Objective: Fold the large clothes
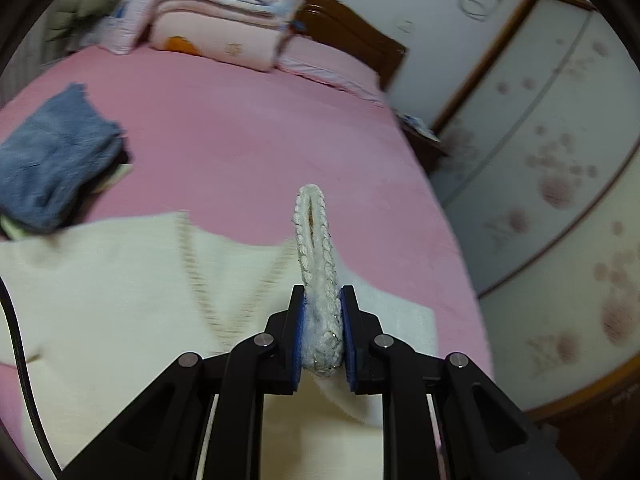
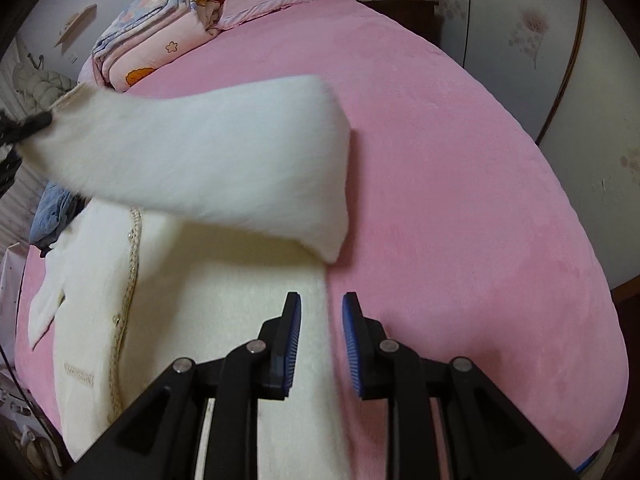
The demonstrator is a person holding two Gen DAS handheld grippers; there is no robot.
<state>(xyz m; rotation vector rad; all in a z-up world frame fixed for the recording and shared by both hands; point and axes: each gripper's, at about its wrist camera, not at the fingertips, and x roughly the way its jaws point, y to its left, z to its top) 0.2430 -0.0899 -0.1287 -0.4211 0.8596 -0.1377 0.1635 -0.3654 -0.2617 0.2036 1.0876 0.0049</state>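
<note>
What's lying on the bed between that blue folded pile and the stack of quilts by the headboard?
Nothing: in the left wrist view only bare pink sheet separates the blue folded pile from the quilts.

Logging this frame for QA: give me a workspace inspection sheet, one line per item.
Surface: pink bed sheet, bare to the right of the garment.
Job's things: white fuzzy cardigan spread flat, braided trim; its sleeve lifted across the body.
Clutter: folded blue garment; stacked pink quilts at the headboard.
Grippers: left gripper shut on the braided cuff; right gripper open over the cardigan's edge, holding nothing.
Cables: black cable at the left edge.
Surroundings: floral wardrobe doors; nightstand.
</note>
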